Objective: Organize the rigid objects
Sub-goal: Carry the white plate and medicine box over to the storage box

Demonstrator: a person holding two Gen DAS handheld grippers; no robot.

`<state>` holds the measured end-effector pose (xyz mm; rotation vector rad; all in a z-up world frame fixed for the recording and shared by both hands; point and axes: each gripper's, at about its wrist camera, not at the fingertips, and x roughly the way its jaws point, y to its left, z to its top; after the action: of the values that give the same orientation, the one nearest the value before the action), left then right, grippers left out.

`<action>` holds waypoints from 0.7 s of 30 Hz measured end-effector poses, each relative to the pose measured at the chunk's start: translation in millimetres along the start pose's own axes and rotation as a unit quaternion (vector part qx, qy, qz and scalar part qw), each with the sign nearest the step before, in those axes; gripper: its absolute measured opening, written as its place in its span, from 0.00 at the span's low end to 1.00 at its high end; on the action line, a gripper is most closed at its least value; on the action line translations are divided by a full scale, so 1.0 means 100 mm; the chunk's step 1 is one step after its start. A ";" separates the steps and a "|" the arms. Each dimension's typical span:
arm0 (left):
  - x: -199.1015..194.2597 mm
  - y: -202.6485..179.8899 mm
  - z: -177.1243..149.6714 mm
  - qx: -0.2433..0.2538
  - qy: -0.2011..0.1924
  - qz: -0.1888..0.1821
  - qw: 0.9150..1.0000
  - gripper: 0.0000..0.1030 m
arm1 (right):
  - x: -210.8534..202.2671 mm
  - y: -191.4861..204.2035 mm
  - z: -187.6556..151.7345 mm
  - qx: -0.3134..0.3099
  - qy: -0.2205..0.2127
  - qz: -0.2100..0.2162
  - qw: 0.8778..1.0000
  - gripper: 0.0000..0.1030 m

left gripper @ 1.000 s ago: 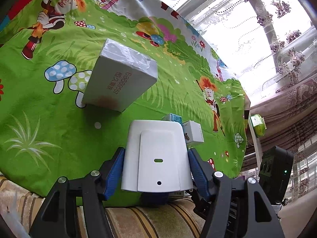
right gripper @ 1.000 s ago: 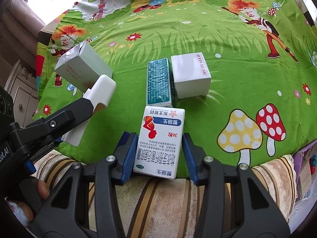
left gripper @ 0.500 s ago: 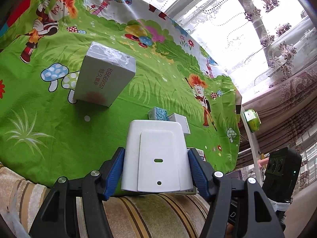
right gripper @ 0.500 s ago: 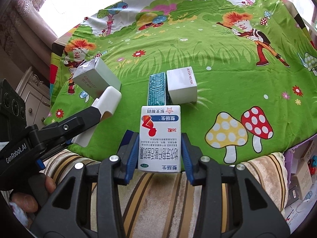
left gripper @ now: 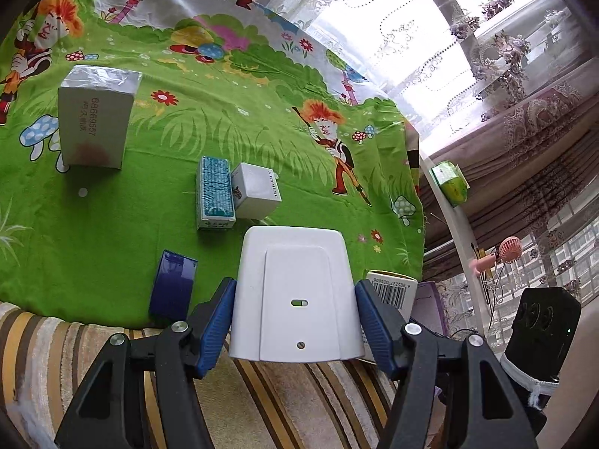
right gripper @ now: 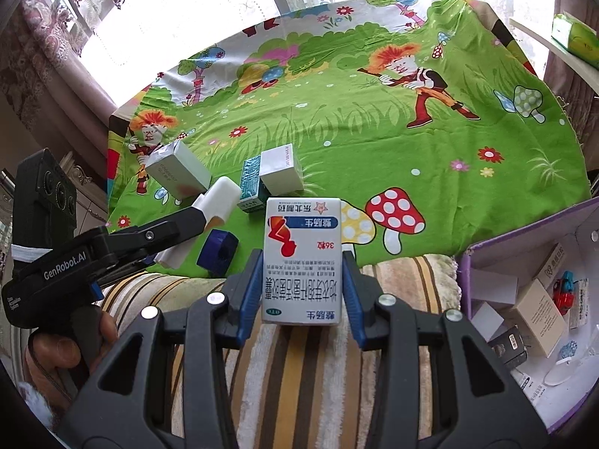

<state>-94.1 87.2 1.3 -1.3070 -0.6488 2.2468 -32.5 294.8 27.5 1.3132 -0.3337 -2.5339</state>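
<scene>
Jaws of your left gripper (left gripper: pixel 295 321) clamped the white plastic piece (left gripper: pixel 295 295) at lower centre. Your right gripper (right gripper: pixel 301 288) pinched the medicine box (right gripper: pixel 302 258) mid-frame. Teal box (left gripper: pixel 214 192) touched the white cube box (left gripper: pixel 256 194) on the green cloth (left gripper: pixel 149 194); the grey box (left gripper: pixel 95 123) stood upper left.

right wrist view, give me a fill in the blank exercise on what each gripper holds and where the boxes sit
1. The right gripper is shut on a white ____ box printed in red and blue.
2. The left gripper holds a plain ____ plastic case.
3. The teal box lies touching the ____ side of the white cube box.
4. The open bin at the right has a ____ rim.

Missing: medicine; white; left; purple
</scene>
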 end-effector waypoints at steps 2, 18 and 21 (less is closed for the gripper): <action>0.05 -0.11 -0.03 0.009 0.007 -0.004 1.000 0.63 | -0.13 -0.12 -0.04 0.006 -0.008 -0.010 1.000 0.43; 0.30 -0.79 -0.42 0.071 0.055 -0.028 0.996 0.63 | -0.82 -1.35 -0.51 0.098 -0.023 -0.084 0.991 0.43; 0.33 -0.89 -0.48 0.080 0.062 -0.032 0.994 0.63 | -0.93 -1.64 -0.64 0.122 -0.021 -0.105 0.987 0.43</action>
<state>-53.6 184.6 11.6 -1.3144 -0.4509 2.0993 50.2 475.3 9.5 1.4520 -0.5572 -2.7710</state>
